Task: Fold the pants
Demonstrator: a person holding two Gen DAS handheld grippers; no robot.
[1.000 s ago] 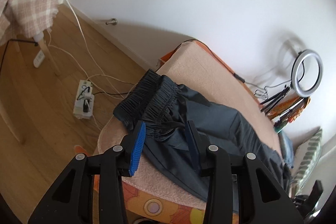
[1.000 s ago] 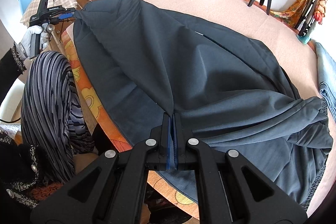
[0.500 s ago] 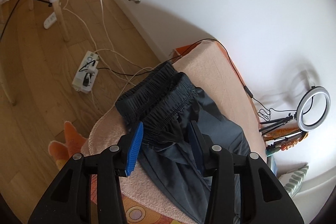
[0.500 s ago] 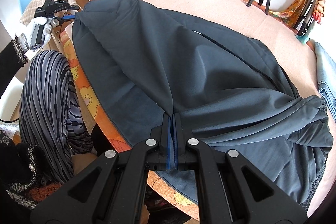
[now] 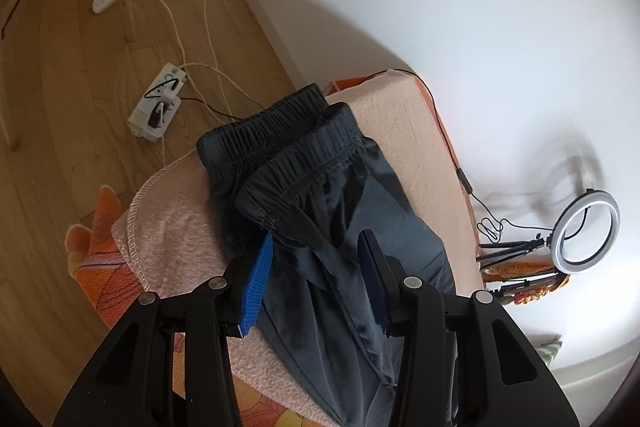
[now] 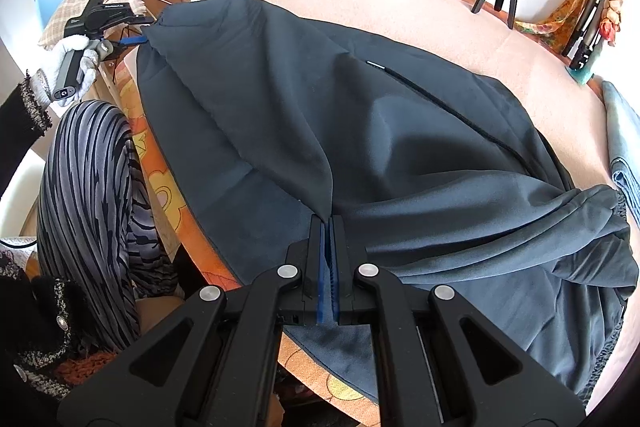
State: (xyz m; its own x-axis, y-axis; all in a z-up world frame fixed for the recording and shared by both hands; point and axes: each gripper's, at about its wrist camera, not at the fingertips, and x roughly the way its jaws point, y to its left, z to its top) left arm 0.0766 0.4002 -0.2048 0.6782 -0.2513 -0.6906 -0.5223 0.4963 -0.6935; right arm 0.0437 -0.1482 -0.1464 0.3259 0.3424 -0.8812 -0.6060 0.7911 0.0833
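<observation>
two grippers at work on dark grey pants (image 6: 400, 131), spread over pink blanket (image 6: 460, 27) on the bed, waistband (image 5: 288, 143) hanging past the blanket's end edge nearest the wood floor (image 5: 60, 107), cuffs bunched toward the opposite end. right gripper (image 6: 329, 227) jaws pressed together, clamped on a fabric ridge at the near side edge, cloth tenting up from the pinch. left gripper (image 5: 316, 259) jaws apart, blue pad (image 5: 256, 291) one side, dark pad other side, straddling crumpled cloth just below waistband; not yet pinching, touching or not can't tell.

step in hand, by the look: lengthwise fold, one leg over the other, w/ right side holding mid-seam & left side lining up for a waistband grab. early in task, pants not yet tidy, wrinkles across seat & thigh.

next move likely calls for: closing left jaws on both waistband layers, then lifting both ends together & carrying across w/ even tension so edges line up. risk: grabbing only the top layer, or dragging blanket along.

also about: ring light on tripod (image 5: 584, 231) at far corner, power strip (image 5: 156, 107) on floor.
</observation>
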